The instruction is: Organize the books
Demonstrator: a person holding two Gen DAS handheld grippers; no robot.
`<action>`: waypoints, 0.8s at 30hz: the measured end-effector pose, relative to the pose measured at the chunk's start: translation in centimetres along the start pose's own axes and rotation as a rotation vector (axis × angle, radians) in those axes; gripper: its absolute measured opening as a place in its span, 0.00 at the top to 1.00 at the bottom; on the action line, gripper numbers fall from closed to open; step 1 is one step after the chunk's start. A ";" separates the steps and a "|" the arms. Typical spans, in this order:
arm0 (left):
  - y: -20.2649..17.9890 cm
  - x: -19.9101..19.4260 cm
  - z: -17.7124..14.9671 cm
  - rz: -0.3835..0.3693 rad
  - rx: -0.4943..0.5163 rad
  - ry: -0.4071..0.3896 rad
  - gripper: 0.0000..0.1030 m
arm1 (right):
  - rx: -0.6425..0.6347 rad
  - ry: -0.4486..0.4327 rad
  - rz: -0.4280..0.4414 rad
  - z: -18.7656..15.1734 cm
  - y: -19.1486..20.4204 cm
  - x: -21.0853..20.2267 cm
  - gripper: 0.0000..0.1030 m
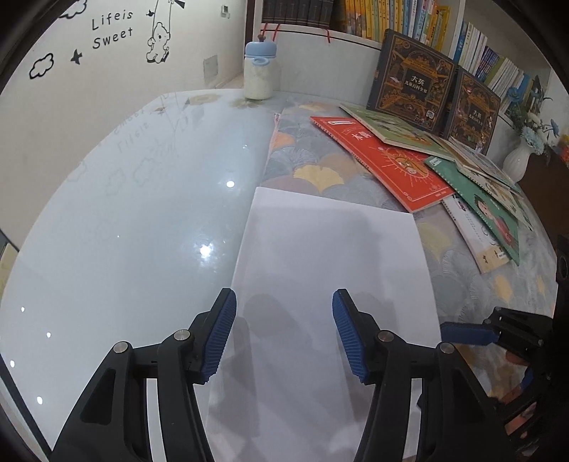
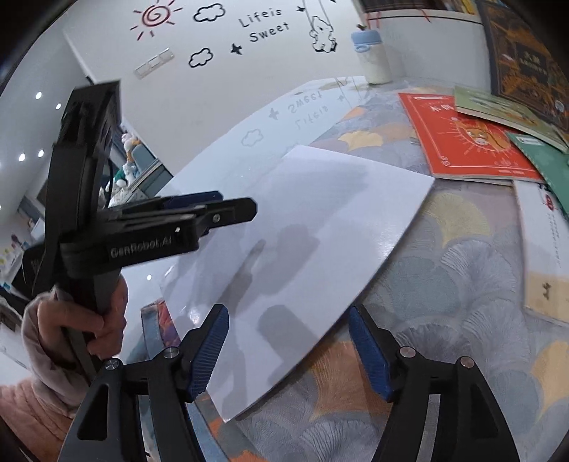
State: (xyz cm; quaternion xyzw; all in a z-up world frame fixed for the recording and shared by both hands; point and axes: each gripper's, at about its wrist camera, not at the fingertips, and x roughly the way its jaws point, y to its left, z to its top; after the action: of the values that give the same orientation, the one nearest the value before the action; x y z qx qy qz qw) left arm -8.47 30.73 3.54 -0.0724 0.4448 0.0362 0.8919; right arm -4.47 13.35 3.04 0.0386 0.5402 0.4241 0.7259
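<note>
A plain white book (image 1: 330,248) lies flat, half on the glossy white table (image 1: 142,213) and half on a patterned mat (image 1: 313,160). My left gripper (image 1: 284,302) hovers over its near end, open, its blue pads clear of the cover. My right gripper (image 2: 288,320) is open too, and the white book's (image 2: 320,213) near corner lies between and below its fingers without being pressed. A red book (image 1: 387,160), a green book (image 1: 490,209) and several thin ones lie fanned out at the right. The right gripper (image 1: 458,332) shows at the left wrist view's right edge.
Two dark hardcovers (image 1: 412,81) lean against a filled bookshelf (image 1: 409,17) at the back right. A blue-capped bottle (image 1: 259,71) stands at the table's far edge, a white vase (image 1: 517,160) at the far right. A hand (image 2: 89,327) holds the left gripper (image 2: 234,209).
</note>
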 end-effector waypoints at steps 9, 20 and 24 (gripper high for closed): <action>-2.3 -0.8 0.3 -0.014 0.034 -0.002 0.47 | 0.023 -0.045 -0.003 0.4 -0.4 -2.1 0.34; -8.3 -1.3 2.4 -0.087 0.099 -0.043 0.47 | 0.129 -0.141 -0.057 1.3 -5.4 -7.7 0.34; -10.9 -1.4 3.0 -0.119 0.128 -0.055 0.47 | 0.226 -0.173 -0.110 0.5 -10.3 -10.7 0.34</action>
State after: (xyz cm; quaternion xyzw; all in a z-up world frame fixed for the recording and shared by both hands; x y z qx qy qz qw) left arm -5.49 20.43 7.51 -0.0405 0.4163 -0.0435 0.9073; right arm 1.27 -0.07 5.97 0.1267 0.5211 0.3153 0.7829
